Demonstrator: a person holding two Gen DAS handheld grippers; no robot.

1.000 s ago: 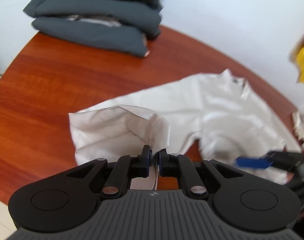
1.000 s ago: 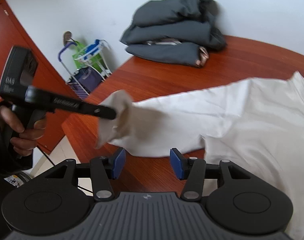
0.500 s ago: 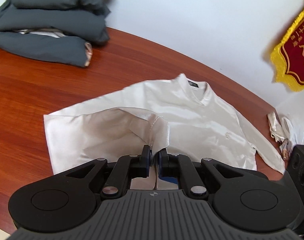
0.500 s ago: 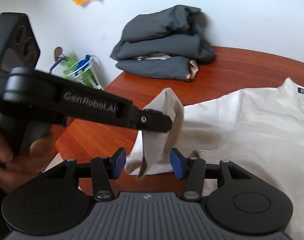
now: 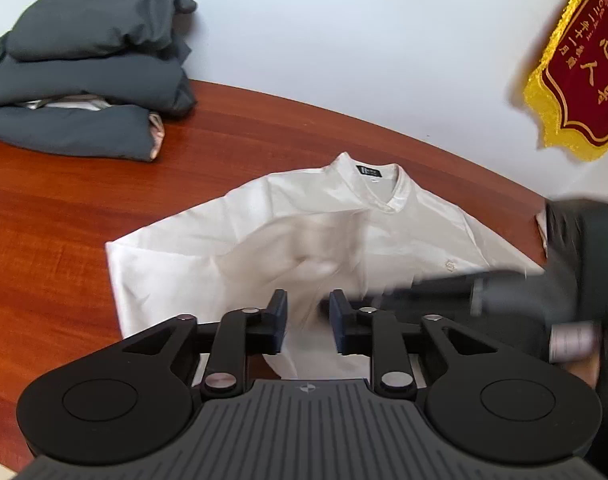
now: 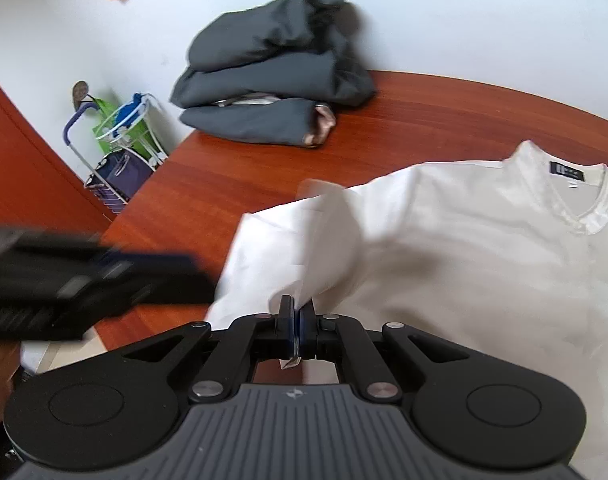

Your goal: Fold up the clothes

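A white shirt (image 5: 403, 232) lies collar-up on the round wooden table (image 5: 44, 240). In the left wrist view my left gripper (image 5: 307, 312) hangs over the shirt's near edge with its jaws opening. Cloth shows in the gap, but the pads do not press on it. The right gripper (image 5: 503, 292) is a dark blur coming in from the right. In the right wrist view my right gripper (image 6: 296, 320) is shut on the lifted sleeve (image 6: 331, 232) of the shirt (image 6: 463, 240). My left gripper (image 6: 84, 280) is blurred at the left.
A pile of folded dark grey clothes (image 5: 88, 92) sits at the table's far left by the white wall. A red and gold pennant (image 5: 575, 60) hangs on the wall at right. A small wire cart (image 6: 120, 148) stands on the floor beyond the table edge (image 6: 144, 216).
The left gripper, shut on the sleeve before, now has its jaws apart and has let go. The right gripper came in and closed on that sleeve.
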